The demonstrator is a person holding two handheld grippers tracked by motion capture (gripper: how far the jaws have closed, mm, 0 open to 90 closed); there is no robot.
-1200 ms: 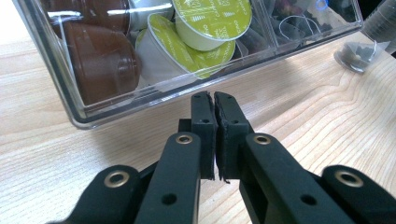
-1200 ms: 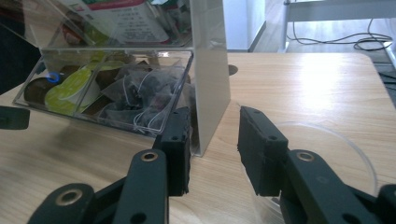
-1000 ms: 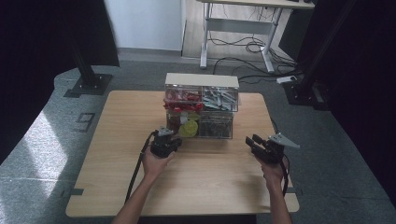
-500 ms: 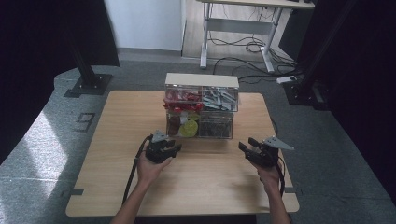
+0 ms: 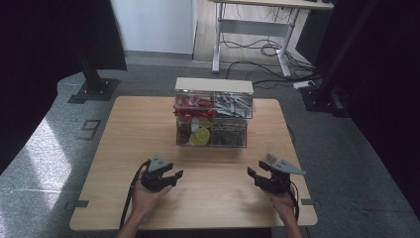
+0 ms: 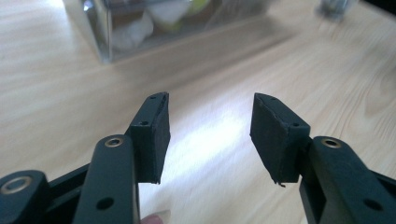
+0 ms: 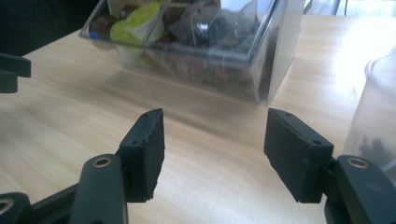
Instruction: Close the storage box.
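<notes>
Both grippers low over the near half of the wooden bench, well apart from each other. Left gripper held in the left hand, fingers standing wide after just having been opening, nothing but bare wood between them. Same story at the right gripper, gripped by the right hand: fingers spread, just having been opening too, gap empty, bench grain clear through it. Ahead of both, near the middle of the bench and toward its far edge, the clear plastic organizer box, upright, split into compartments. Red pieces in the upper left compartment, grey metal pieces in the upper right, a yellow-green item at the lower left, dark bits at the lower right. Box standing apart from both grippers, neither touching it. In the left gripper view, a corner of the box up ahead and off to the left, blurred. In the right gripper view, the box closer and sharper, yellow-green wrapper and dark contents behind the clear wall, plus a translucent container at the right edge, contents hard to make out.
</notes>
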